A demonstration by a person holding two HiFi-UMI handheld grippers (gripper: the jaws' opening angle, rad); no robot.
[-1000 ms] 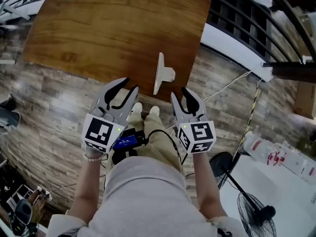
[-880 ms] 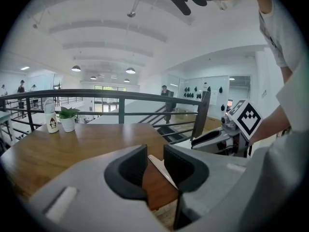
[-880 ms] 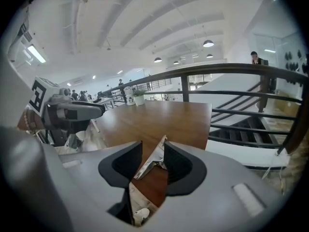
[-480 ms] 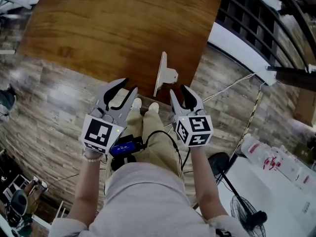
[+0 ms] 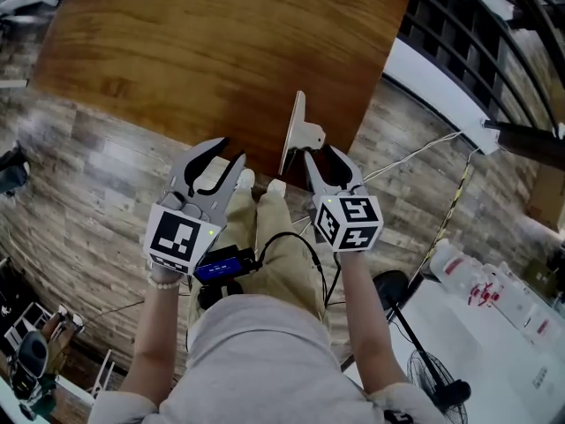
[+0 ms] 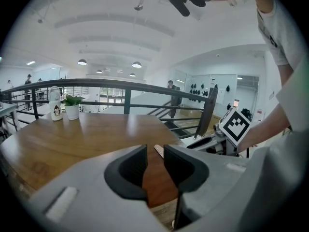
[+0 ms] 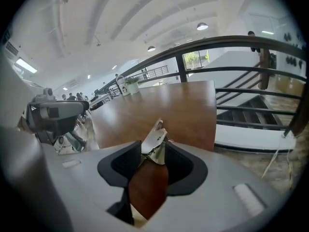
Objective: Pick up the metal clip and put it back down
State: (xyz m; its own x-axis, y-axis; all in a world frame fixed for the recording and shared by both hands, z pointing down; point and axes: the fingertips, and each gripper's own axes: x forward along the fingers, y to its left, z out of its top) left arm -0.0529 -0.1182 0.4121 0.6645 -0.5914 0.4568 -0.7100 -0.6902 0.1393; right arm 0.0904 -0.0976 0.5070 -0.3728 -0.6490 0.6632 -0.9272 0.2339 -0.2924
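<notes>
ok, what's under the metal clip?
Only the wooden table, near its edge closest to the person; the metal clip rests on it. The wood directly beneath its base is covered.

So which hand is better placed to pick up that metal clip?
Right, I'd say. On the right gripper the jaws have just been opening, with the metal clip between them at the table edge. The left gripper sits aside, nothing between its jaws.

One metal clip (image 5: 300, 135), one table (image 5: 194, 51), two tools (image 5: 231, 151) (image 5: 322, 155).
</notes>
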